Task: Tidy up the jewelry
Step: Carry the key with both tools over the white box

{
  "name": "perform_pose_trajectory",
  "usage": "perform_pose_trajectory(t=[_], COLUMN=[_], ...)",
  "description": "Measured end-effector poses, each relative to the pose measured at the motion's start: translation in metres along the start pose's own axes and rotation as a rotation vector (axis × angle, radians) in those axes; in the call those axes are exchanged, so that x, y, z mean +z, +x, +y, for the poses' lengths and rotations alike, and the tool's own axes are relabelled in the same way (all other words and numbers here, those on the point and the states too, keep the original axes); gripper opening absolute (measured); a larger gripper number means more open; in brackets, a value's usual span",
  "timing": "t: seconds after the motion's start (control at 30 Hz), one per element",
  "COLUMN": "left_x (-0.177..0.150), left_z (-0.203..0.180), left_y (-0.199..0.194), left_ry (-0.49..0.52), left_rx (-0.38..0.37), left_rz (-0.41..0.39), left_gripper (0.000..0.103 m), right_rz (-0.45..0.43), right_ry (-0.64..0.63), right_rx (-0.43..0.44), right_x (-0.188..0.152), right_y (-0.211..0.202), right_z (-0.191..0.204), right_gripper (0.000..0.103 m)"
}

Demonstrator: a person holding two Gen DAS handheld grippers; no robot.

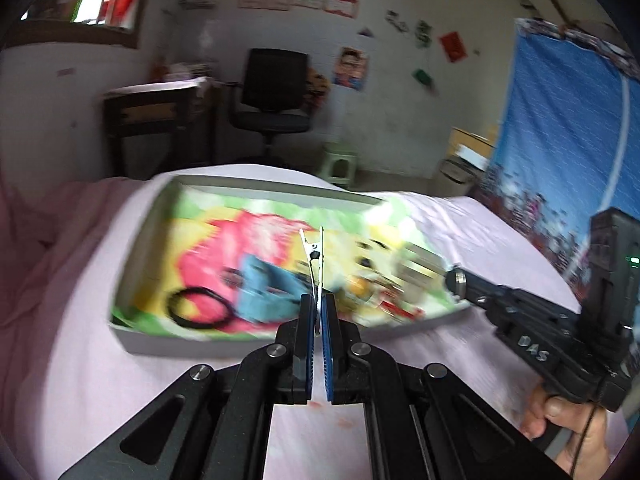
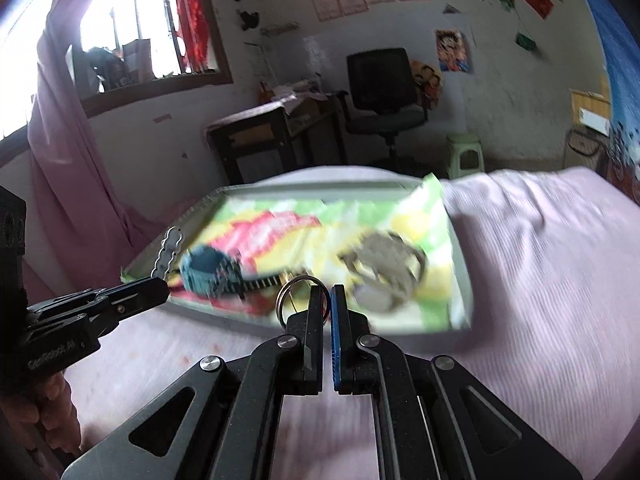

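Matt black plastic forms the left gripper [image 1: 319, 312] and right gripper [image 2: 329, 304], with ribbed blue pads [image 1: 328, 344] and bright metal pivot pins [image 1: 201, 372]. The hair clip [image 1: 313, 258] and key ring [image 2: 296, 292] are shiny bare metal. The shallow tray [image 1: 256, 190] looks like matt grey card lined with printed cloth [image 1: 224, 240], on a soft, finely ribbed pink bedsheet [image 2: 540, 280].

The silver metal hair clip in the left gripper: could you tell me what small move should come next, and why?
Probably carry the silver metal hair clip a little clear of the shallow grey tray before setting it down. The left gripper is shut on its lower end and it stands upright above the cluttered tray, beside a black hair tie.
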State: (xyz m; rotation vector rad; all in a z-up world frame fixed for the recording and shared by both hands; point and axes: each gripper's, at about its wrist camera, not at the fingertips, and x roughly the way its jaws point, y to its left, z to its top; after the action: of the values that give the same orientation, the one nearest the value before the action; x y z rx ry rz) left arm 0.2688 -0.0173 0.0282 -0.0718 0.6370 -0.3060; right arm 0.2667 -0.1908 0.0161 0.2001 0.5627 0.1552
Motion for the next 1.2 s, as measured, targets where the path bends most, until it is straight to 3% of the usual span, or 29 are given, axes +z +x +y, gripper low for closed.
perform_pose_trajectory(t=[0.23, 0.43, 0.67, 1.2], left_x=[0.014, 0.01, 0.0, -0.001], left_z=[0.026, 0.041, 0.045, 0.043], left_y=[0.018, 0.034, 0.043, 0.044], left_ry=[-0.046, -0.087, -0.103, -0.092], left_rx=[0.108, 0.152, 0.166, 0.145], left_rz=[0.032, 0.085, 0.119, 0.127], left_gripper=[0.004, 0.004, 0.004, 0.005], right_rz=[0.009, 0.085, 0.139, 0.13], right_ry=[-0.096, -0.136, -0.123, -0.137], right_rx=[0.0, -0.027, -0.048, -0.052], right_x=[0.032, 0.029, 0.018, 0.014], right_y=[0.031, 0.056, 0.063, 0.059], right_z=[0.036, 0.051, 0.046, 0.049], right_gripper=[0.003, 0.003, 0.003, 0.004])
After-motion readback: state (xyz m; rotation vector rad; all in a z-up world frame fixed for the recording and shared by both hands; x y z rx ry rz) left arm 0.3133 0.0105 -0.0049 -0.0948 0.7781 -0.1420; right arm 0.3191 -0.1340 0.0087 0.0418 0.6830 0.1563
